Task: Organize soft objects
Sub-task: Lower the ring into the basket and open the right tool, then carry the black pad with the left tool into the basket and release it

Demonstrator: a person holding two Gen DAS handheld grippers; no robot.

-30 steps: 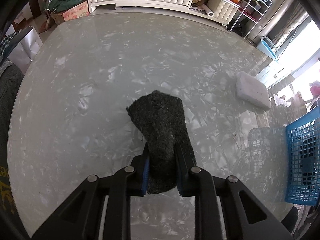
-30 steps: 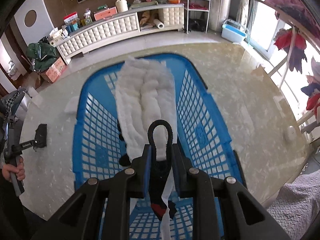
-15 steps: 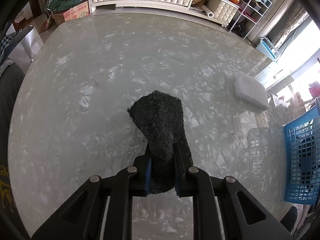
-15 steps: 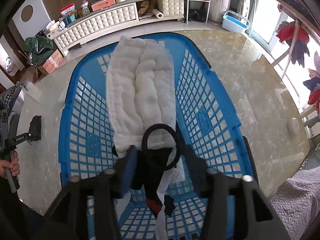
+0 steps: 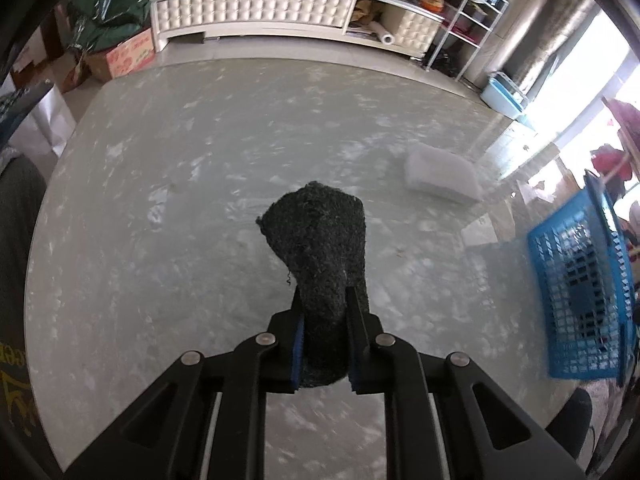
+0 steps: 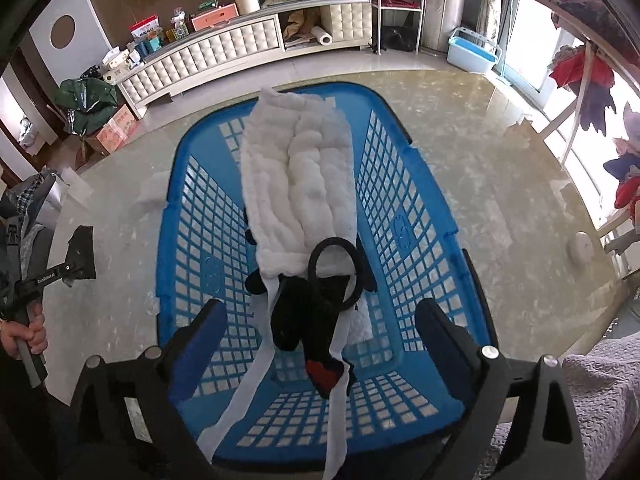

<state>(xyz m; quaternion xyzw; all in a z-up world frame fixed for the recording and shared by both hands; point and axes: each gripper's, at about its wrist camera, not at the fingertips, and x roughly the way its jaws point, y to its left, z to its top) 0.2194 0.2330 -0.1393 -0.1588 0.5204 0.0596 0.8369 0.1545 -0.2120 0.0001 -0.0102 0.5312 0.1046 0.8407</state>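
My left gripper [image 5: 323, 308] is shut on a dark grey fuzzy cloth [image 5: 316, 236], which sticks out ahead of the fingers above the marble table [image 5: 160, 240]. In the right wrist view, a white fluffy pad [image 6: 300, 176] with a black loop [image 6: 334, 268] and white straps lies in the blue basket [image 6: 192, 208]. My right gripper [image 6: 322, 312] hangs over it with its jaws opening wide. The loop lies between the fingers, and the pads do not touch it.
A white foam block [image 5: 440, 176] lies on the table to the right of the cloth, with the blue basket [image 5: 580, 292] at the right edge. A person's hand [image 6: 24, 332] holds the left gripper's handle. A cabinet [image 5: 256, 12] stands beyond the table.
My right gripper has opened and let go of the black loop, which now rests in the basket with the white pad. My left gripper has risen a little with the dark cloth.
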